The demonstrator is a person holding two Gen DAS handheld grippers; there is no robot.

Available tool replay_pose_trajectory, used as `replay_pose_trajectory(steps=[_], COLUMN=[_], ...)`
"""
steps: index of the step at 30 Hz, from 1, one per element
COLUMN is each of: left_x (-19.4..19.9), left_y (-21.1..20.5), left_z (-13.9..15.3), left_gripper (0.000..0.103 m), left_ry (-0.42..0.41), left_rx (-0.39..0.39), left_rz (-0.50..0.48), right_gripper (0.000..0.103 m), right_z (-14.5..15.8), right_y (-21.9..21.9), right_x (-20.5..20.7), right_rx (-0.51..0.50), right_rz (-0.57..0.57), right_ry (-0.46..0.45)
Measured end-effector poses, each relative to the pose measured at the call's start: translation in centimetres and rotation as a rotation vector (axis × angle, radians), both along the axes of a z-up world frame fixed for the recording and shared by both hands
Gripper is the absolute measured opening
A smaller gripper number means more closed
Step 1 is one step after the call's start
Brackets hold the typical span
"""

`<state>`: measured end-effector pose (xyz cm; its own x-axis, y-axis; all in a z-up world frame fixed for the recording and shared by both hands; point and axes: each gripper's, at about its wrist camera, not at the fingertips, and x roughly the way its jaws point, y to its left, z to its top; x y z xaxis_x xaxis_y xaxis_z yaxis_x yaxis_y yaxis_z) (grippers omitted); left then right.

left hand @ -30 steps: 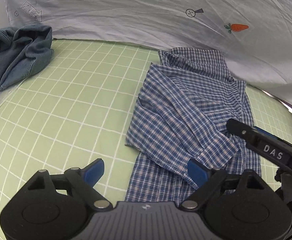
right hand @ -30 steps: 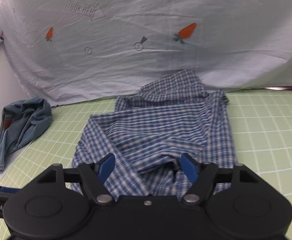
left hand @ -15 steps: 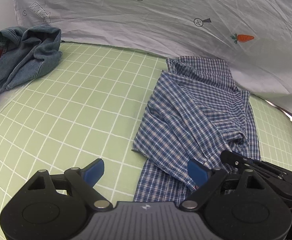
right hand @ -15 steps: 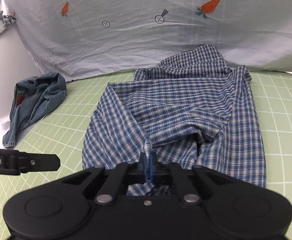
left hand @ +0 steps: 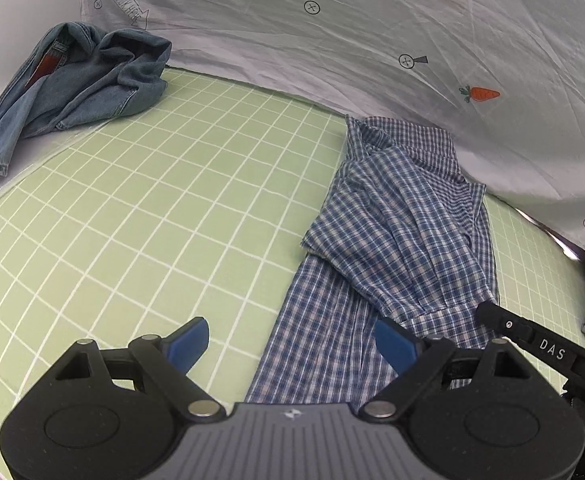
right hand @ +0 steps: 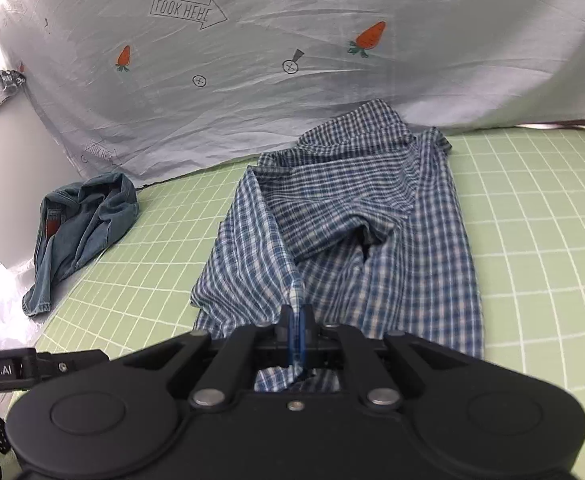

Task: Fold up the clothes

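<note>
The right hand-held gripper (right hand: 295,328) pinches only a thin fold of the plaid shirt (right hand: 344,236); a hard pull could slip it free. The left hand-held gripper (left hand: 292,340) hangs spread and empty near the shirt's left edge, so the cloth may bunch.

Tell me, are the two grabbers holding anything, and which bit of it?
The right gripper is shut on the checked shirt, pinching a raised fold of cloth near its front edge. The left gripper is open and holds nothing.
</note>
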<state>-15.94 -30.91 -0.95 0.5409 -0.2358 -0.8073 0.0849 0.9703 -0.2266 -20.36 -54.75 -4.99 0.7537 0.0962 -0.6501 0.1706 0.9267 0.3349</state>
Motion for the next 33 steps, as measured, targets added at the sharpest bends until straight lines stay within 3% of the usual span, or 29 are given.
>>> replay_pose_trajectory(steps=[10, 22, 25, 28, 30, 31, 33], left_x=[-3.3, -5.5, -5.8, -6.0, -6.2, -6.5, -6.8], left_y=[0.3, 0.6, 0.6, 0.4, 0.2, 0.1, 0.1], left_z=[-2.2, -4.7, -4.9, -4.9, -4.9, -4.9, -4.8], left_gripper=[0.091, 0.091, 0.091, 0.091, 0.091, 0.091, 0.091], left_ry=[0.069, 0.147, 0.152, 0.152, 0.147, 0.145, 0.143], left_rx=[0.048, 0.072, 0.074, 0.076, 0.083, 0.086, 0.090], left_rz=[-0.042, -0.084, -0.090, -0.099, -0.110, -0.113, -0.119], right_gripper=[0.003, 0.003, 0.003, 0.017, 0.036, 0.038, 0.052], right_z=[-1.5, -2.4, -2.5, -3.0, -3.4, -3.5, -3.8], right_y=[-0.7, 1.2, 0.3, -0.4, -0.5, -0.5, -0.4], right_x=[-6.7, -11.7, -12.8, -13.0, -12.9, -12.7, -12.5], right_rx=[0.054, 0.060, 0.168, 0.243, 0.268, 0.282, 0.310], right_rz=[-0.129, -0.137, -0.164, -0.206, -0.221, -0.224, -0.231], right_ry=[0.055, 0.096, 0.067, 0.056, 0.058, 0.056, 0.052])
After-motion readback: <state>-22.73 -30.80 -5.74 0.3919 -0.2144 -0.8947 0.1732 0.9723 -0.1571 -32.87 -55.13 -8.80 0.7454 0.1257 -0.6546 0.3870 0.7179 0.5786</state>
